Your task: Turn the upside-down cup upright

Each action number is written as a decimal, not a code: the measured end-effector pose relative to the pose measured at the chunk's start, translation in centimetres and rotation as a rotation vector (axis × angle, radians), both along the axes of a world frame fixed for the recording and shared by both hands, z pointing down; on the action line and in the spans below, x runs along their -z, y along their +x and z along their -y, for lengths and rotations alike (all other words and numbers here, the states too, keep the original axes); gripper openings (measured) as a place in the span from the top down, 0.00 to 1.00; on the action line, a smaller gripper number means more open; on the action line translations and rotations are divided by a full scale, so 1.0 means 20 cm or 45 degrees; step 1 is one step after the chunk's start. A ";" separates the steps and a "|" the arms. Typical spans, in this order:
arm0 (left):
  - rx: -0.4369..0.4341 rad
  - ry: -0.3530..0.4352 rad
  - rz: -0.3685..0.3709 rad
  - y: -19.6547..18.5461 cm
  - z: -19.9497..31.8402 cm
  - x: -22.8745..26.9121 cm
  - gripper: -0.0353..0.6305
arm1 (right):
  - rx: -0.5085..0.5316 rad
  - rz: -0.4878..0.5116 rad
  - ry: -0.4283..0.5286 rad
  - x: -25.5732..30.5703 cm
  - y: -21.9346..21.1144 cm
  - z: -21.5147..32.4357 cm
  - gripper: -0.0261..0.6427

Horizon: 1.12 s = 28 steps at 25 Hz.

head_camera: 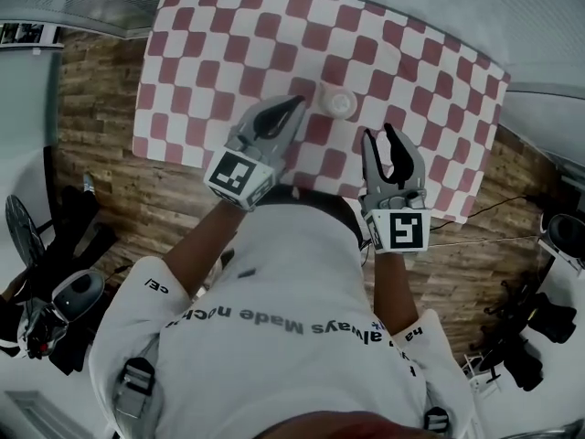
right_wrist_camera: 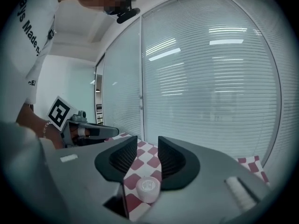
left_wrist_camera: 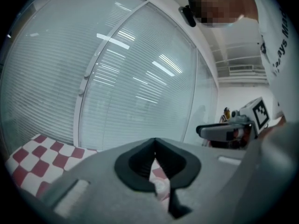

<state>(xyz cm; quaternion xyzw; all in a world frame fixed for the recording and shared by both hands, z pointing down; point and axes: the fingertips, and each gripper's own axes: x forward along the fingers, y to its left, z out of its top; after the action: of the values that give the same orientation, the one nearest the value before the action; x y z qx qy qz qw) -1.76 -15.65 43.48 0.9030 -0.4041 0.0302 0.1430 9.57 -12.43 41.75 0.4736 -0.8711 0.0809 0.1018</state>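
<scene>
A: Where is the cup (head_camera: 336, 101)?

B: On the checked counter (head_camera: 210, 53), upside down with its base up, near the middle.

A: Is it held?

B: No. The left hand-held gripper (head_camera: 294, 106) is closed on nothing, and its tips are just left of the cup. The right hand-held gripper (head_camera: 379, 133) has its jaws a little apart and sits nearer the person, to the cup's right. In the right gripper view the cup shows low in the gap, ahead on the counter and clear of both pads.
</scene>
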 end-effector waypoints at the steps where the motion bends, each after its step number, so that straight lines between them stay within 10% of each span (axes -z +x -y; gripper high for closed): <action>1: -0.005 0.006 0.001 0.01 0.01 -0.02 0.94 | 0.006 -0.003 -0.006 -0.04 0.00 0.01 0.74; 28: -0.013 -0.114 0.068 0.02 0.14 -0.83 0.94 | 0.071 -0.076 -0.196 -1.09 -0.14 0.21 0.23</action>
<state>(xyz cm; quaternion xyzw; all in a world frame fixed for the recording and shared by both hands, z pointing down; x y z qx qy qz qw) -1.32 -18.44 60.15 0.8966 -0.4015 0.0729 0.1721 6.79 -16.70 63.46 0.4421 -0.8718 0.1304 0.1661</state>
